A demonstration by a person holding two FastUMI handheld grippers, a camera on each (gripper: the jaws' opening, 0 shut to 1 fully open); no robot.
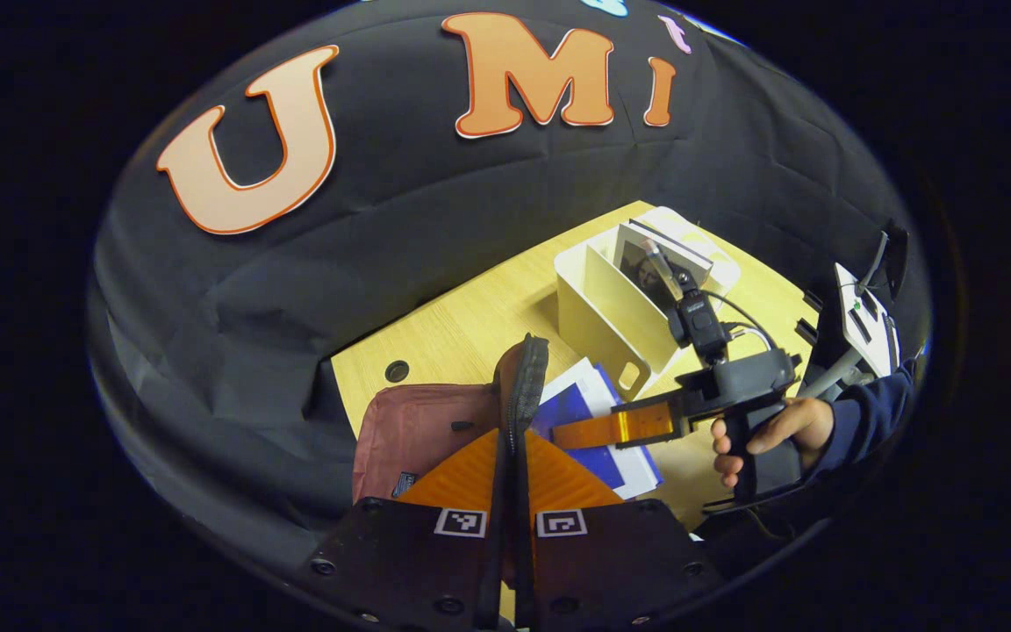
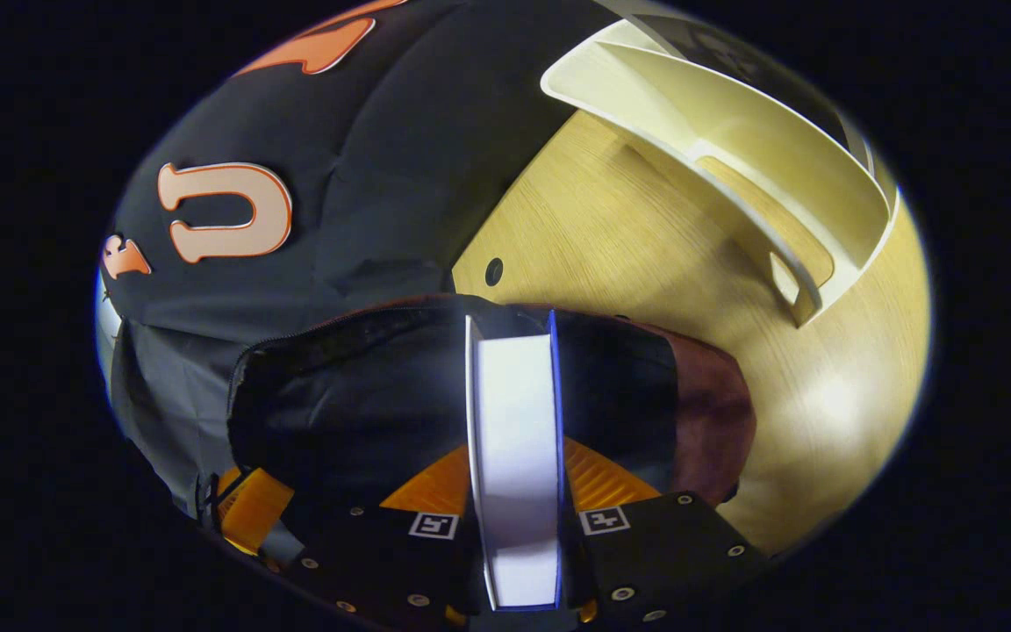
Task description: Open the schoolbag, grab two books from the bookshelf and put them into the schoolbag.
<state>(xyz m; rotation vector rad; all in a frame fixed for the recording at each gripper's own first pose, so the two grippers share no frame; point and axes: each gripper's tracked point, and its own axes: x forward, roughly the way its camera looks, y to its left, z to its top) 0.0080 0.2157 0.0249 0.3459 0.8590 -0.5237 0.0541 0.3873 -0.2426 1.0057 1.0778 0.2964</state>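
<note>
L gripper [image 1: 512,456] pinches schoolbag [image 1: 418,430] edge; R gripper [image 2: 519,518] clamps book [image 2: 516,456], prob.

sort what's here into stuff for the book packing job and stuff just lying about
For the job:
- schoolbag, held open
- blue book, clamped in the right gripper
- white bookshelf
- left gripper, pinching the bag's edge

Lying about:
- wooden table
- grey device on the table's far side
</note>
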